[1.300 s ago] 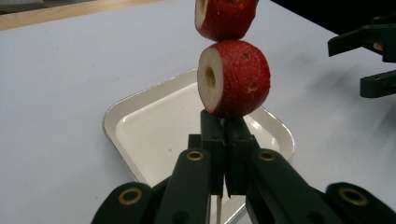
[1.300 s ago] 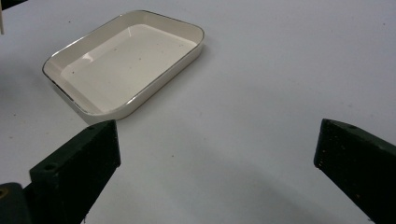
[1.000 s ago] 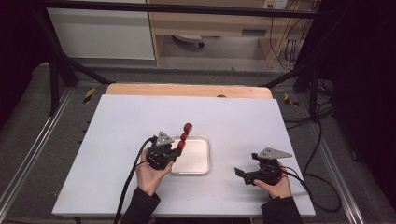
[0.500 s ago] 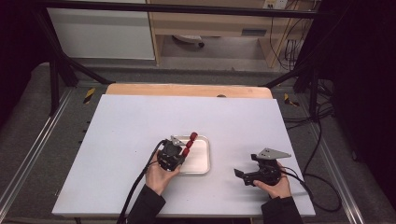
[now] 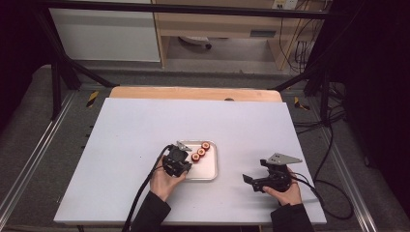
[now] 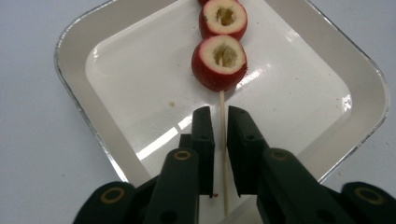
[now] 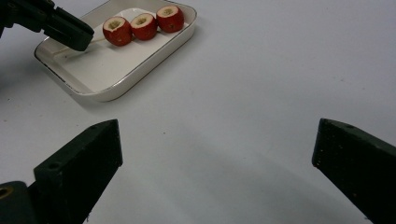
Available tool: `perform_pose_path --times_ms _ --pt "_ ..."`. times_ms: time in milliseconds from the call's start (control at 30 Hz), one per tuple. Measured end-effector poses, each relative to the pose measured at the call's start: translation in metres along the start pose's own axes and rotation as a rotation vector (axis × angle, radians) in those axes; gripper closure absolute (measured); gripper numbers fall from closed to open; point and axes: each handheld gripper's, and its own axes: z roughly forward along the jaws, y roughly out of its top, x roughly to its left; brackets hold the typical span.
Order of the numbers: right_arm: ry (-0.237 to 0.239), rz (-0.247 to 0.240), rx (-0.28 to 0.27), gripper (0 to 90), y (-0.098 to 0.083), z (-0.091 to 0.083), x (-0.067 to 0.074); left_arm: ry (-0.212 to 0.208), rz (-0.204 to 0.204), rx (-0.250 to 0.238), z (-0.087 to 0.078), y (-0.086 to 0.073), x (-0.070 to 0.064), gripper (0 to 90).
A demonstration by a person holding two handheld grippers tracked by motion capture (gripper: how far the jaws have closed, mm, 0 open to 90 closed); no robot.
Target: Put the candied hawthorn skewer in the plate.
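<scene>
Left gripper point(image 6: 220, 122), jaws just eased apart with the thin stick point(image 6: 222, 100) loose between them, has the fruit skewer point(image 5: 201, 151) lying ahead in the tray point(image 6: 327, 74); withdrawing crookedly could snag the stick and drag the skewer out.

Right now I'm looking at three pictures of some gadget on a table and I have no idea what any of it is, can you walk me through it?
A person sits at a white table, holding a hand-operated two-jaw gripper in each hand. One picture comes from a camera above; the other two come from small cameras riding on the grippers, looking along their black jaws. On the table lies a white tray with a skewer of three red, cored fruit pieces in it. The left gripper has its jaws either side of the thin stick; they have just been opening, with small gaps showing, so it seems let go. The right gripper rests wide open above bare table, holding nothing.
</scene>
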Motion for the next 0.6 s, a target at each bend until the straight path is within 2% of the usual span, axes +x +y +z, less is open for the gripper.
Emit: perform_pose_path --times_ms 67,167,333,433,600 --pt "-0.001 0.0 -0.005 2.2 0.0 -0.001 0.0 -0.02 0.014 -0.032 -0.007 -0.001 0.004 72.4" --pt "-0.003 0.011 -0.01 1.9 0.001 -0.003 -0.001 -0.081 0.032 -0.084 -0.018 -0.003 0.016 61.7" --pt "-0.009 0.007 -0.006 1.2 0.002 -0.003 -0.001 -0.145 0.057 -0.117 -0.033 -0.007 0.03 44.4" --pt "-0.01 0.007 -0.007 1.0 0.002 -0.002 -0.002 -0.135 0.09 -0.138 -0.043 -0.011 0.038 35.0" --pt "-0.013 0.006 -0.006 0.7 0.002 -0.003 -0.002 -0.094 0.093 -0.152 -0.058 -0.022 0.051 16.7"
